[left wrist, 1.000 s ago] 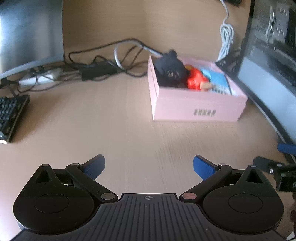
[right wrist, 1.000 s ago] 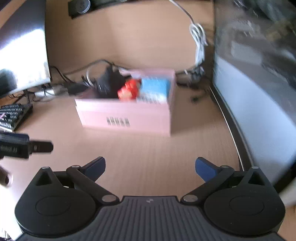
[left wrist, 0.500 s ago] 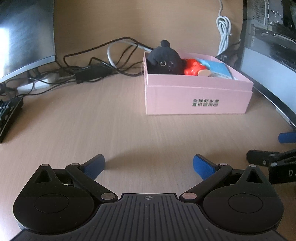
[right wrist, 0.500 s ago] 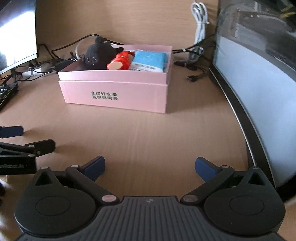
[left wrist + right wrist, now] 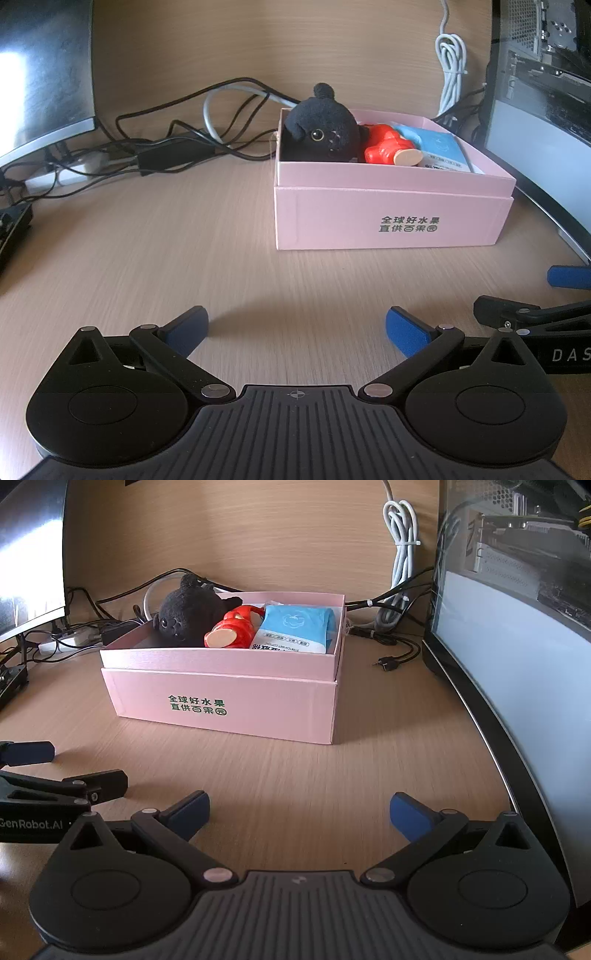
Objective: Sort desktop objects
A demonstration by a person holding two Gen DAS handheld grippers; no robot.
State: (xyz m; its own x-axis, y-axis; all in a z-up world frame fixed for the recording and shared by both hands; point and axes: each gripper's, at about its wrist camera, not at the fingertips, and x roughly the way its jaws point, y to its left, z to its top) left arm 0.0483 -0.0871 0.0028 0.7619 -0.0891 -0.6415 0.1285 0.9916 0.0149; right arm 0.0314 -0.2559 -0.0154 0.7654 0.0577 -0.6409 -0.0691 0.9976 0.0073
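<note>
A pink cardboard box [image 5: 388, 218] [image 5: 229, 705] stands on the wooden desk. Inside it lie a black plush toy [image 5: 325, 129] [image 5: 188, 614], a red figurine [image 5: 388, 149] [image 5: 232, 627] and a blue tissue pack [image 5: 439, 147] [image 5: 295, 627]. My left gripper [image 5: 297, 328] is open and empty, low over the desk in front of the box. My right gripper [image 5: 299, 808] is open and empty, also in front of the box. Each gripper shows at the edge of the other's view, the right one in the left wrist view [image 5: 535, 295] and the left one in the right wrist view [image 5: 62, 771].
A curved monitor [image 5: 517, 664] stands at the right and another monitor [image 5: 40, 74] at the left. Black cables and a power strip [image 5: 166, 147] lie behind the box. A white coiled cable [image 5: 402, 535] hangs on the back wall. A keyboard edge [image 5: 11, 229] is at far left.
Both grippers have lowered and levelled out in front of the box, so it now shows from the side with its printed front face visible. Both stay open.
</note>
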